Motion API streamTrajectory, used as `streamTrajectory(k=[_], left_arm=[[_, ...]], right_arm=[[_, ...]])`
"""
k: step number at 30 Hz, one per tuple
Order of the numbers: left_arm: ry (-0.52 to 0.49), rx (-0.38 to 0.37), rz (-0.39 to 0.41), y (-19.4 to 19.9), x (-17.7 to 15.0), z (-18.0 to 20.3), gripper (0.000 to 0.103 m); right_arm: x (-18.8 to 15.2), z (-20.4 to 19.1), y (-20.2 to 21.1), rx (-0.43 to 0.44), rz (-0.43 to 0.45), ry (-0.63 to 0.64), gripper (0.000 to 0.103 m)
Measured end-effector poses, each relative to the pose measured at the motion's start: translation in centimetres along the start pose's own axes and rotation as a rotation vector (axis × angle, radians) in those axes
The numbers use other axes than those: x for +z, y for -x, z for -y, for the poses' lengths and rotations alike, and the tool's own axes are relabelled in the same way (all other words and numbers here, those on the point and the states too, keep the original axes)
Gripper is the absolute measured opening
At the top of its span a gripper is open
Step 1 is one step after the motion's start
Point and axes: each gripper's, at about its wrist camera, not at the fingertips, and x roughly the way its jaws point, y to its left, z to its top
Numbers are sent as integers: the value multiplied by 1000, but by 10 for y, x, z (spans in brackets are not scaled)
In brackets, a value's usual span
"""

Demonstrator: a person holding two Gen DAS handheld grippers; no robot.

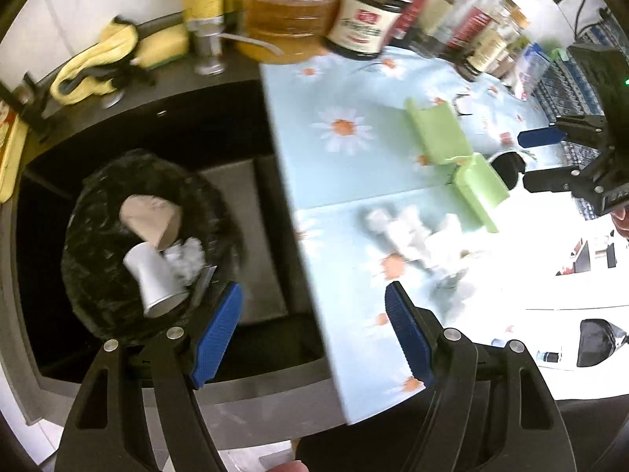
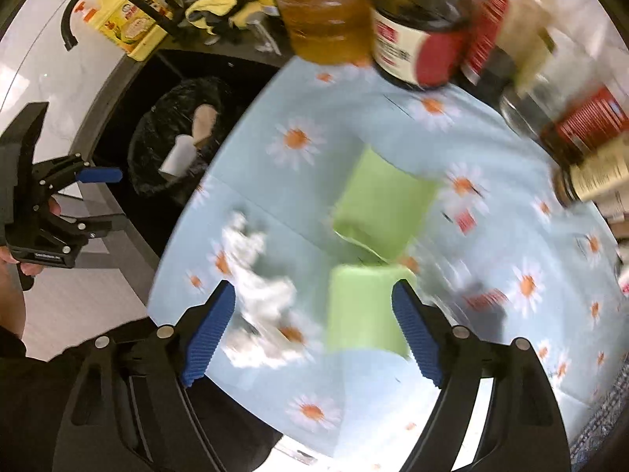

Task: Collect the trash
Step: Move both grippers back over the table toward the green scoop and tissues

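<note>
Bin point(image 1: 98, 244) in sink: holds cups, paper | Daisy cloth point(image 2: 354, 385): crumpled tissue point(image 2: 259, 287) near front edge, green boxes point(image 2: 383, 204) beside | Right gripper point(image 2: 314, 330): spread, empty | Left gripper point(image 1: 314, 338): spread, empty | Advice: centre jaws over tissue, descend, pinch firmly.

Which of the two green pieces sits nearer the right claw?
The lower green piece, lying between the right claw fingers; the other green piece lies farther up the cloth.

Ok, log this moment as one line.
left gripper open, empty | right gripper open, empty | crumpled white tissue on daisy-print cloth
</note>
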Motion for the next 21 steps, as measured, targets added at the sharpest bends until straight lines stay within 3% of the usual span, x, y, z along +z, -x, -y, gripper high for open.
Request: streamTrajectory(k=[1,3,13,21], left_arm=[[-2,-4,-2,-1,1,6,74],[-8,-10,-6,-6,2,23,85],[15,-34,-53,-39,0,69,85],[78,-62,-61,-48,-9,69,85]], right_arm=[[-3,4,0,-8,-4,-2,85],[-11,13,-5,-19,-21,-6,85],[-34,16,-36,-32,-63,31,85],[-25,19,-53,-35,-103,34,85]])
